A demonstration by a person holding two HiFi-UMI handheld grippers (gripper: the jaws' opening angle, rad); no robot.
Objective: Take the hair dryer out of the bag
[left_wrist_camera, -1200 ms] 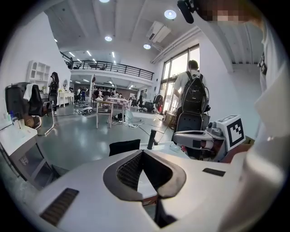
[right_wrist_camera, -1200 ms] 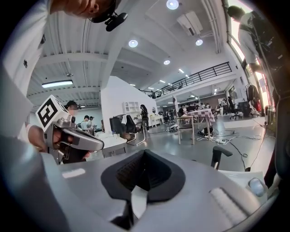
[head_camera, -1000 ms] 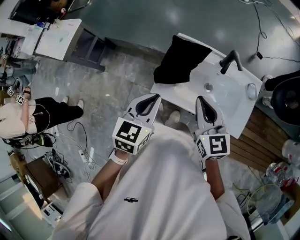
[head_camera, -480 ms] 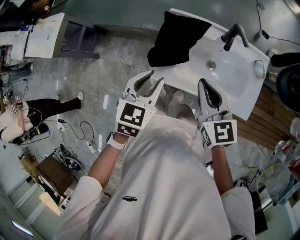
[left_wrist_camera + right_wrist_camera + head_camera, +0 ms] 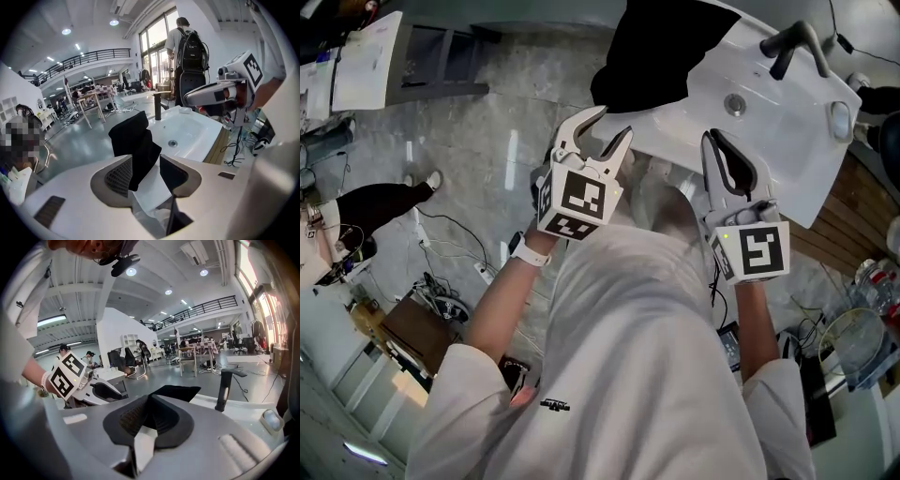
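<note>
A black bag (image 5: pixel 661 56) lies slumped over the left end of a white washbasin (image 5: pixel 787 141); no hair dryer shows. My left gripper (image 5: pixel 595 131) hovers short of the bag and clear of it. Its jaws have just been opening and stand open, empty. In the left gripper view the bag (image 5: pixel 136 140) shows through the gap of the left gripper (image 5: pixel 145 161). My right gripper (image 5: pixel 719 155) hangs over the basin's near edge. Its jaws have just begun to part, but the tips still look together, with nothing between them. The right gripper (image 5: pixel 149 399) points past the bag (image 5: pixel 176 392).
A black faucet (image 5: pixel 797 42) and a drain (image 5: pixel 734 103) sit in the basin. Cables and a power strip (image 5: pixel 478 272) lie on the floor at left, near a seated person (image 5: pixel 356 211). Clutter and wooden boards (image 5: pixel 853 234) lie to the right. A person with a backpack (image 5: pixel 187 47) stands beyond the basin.
The left jaws went from shut to wide open and that gripper rolled. Both grippers sank toward the basin, which has slid up in the head view.
</note>
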